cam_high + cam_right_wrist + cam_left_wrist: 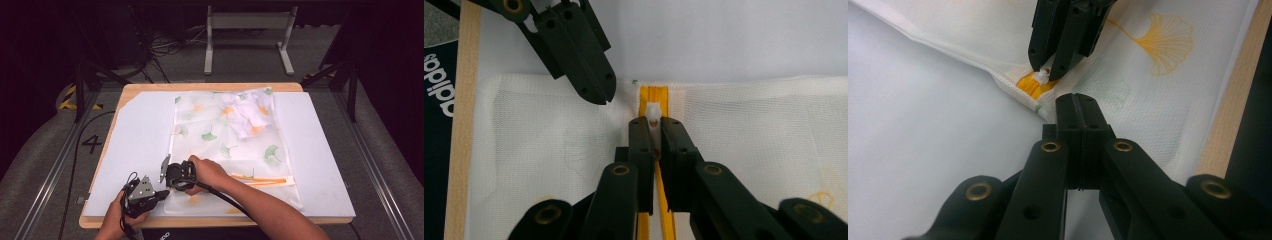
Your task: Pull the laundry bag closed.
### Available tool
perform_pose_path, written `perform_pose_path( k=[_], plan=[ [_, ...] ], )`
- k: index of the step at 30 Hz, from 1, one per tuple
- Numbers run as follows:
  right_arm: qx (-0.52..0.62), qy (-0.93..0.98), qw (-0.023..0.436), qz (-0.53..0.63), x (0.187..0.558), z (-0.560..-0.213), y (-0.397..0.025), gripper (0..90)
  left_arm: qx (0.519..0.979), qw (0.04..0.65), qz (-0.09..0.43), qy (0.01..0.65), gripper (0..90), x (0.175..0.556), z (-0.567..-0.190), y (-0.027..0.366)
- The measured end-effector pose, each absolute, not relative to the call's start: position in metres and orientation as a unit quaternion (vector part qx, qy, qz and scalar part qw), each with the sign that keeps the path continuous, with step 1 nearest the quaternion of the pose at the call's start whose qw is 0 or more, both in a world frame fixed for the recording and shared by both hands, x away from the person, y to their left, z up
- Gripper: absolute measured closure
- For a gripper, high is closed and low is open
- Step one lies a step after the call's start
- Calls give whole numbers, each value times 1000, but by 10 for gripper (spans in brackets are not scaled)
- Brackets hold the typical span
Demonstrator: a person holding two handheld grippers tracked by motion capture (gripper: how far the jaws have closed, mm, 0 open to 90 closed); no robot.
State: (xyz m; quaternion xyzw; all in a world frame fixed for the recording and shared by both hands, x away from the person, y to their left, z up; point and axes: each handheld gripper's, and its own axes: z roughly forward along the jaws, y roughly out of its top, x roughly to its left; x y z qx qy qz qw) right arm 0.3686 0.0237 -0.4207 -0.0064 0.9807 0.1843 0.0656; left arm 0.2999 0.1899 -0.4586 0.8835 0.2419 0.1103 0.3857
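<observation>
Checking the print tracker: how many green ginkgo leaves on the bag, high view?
3 clear: green ginkgo leaves at centre, lower centre and right of the mesh bag. Fainter ones near the top edge may be missed.

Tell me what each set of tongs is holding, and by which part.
The right tongs pinch the white zipper pull of the mesh bag, at the end of its yellow zipper. The left tongs are shut on the bag's edge beside it.

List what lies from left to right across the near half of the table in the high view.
Bare white board → left hand-held gripper → right hand-held gripper on the bag's corner → the person's right hand → orange zipper strip of the ginkgo-print mesh bag → bare white board again.
</observation>
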Motion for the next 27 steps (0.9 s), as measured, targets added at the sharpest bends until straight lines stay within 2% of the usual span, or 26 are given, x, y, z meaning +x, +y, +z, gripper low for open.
perform_pose_path(
  k=[11,15,18,25,27],
  plan=[
    [-1,979,65,191,367,-421,19,843,877,397,109,246,900,299,-460,192],
    [3,977,68,202,367,-422,17,842,853,434,103,271,900,303,-458,202],
    [9,975,64,213,367,-423,15,842,847,447,105,267,900,305,-454,200],
    [5,973,67,221,367,-424,15,842,855,432,112,263,900,310,-456,191],
    [7,972,68,223,367,-424,15,842,874,399,117,250,900,310,-460,184]
  ],
)
